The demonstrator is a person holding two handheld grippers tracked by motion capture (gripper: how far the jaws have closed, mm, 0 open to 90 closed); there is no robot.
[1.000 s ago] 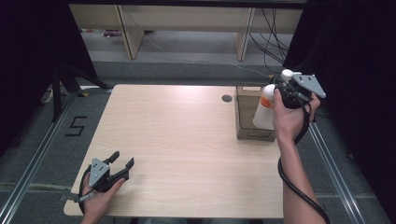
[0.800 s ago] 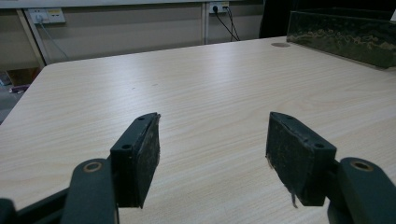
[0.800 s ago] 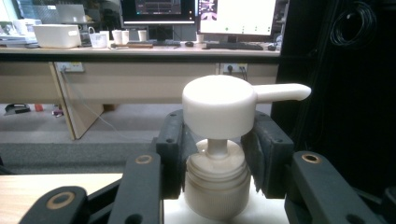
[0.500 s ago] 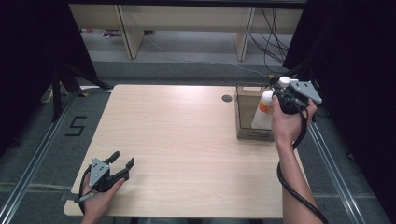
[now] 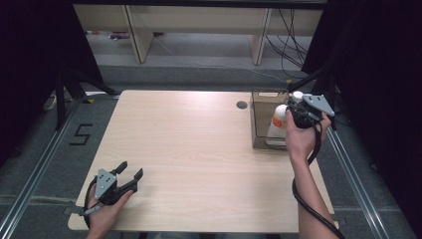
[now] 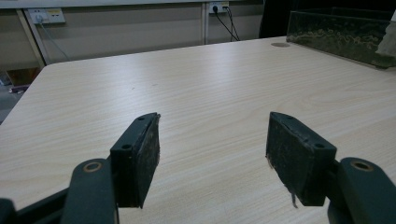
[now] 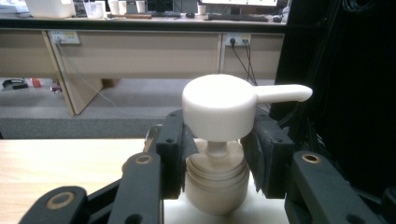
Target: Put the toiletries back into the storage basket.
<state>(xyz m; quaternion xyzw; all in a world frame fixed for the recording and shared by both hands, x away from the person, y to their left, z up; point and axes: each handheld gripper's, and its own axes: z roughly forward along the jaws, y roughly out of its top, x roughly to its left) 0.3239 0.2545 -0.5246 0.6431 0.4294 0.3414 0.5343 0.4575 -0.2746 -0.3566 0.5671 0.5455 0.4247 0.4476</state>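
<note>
On the pale wood-grain table (image 5: pixel 199 149) the dark see-through plastic bin (image 5: pixel 263 119) now receives the white pump-top bottle (image 5: pixel 279 119), lowered in by the right gripper (image 5: pixel 293 112) pinching its neck (release seems next), while the left gripper (image 5: pixel 130 173) rests spread, empty.

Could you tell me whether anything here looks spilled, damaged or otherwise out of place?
Nothing stands out. The right claw grips the white pump bottle upright at its neck, over the dark open box at the table's right edge. No spill shows on the wood. The left claw rests open and empty near the front left corner.
</note>
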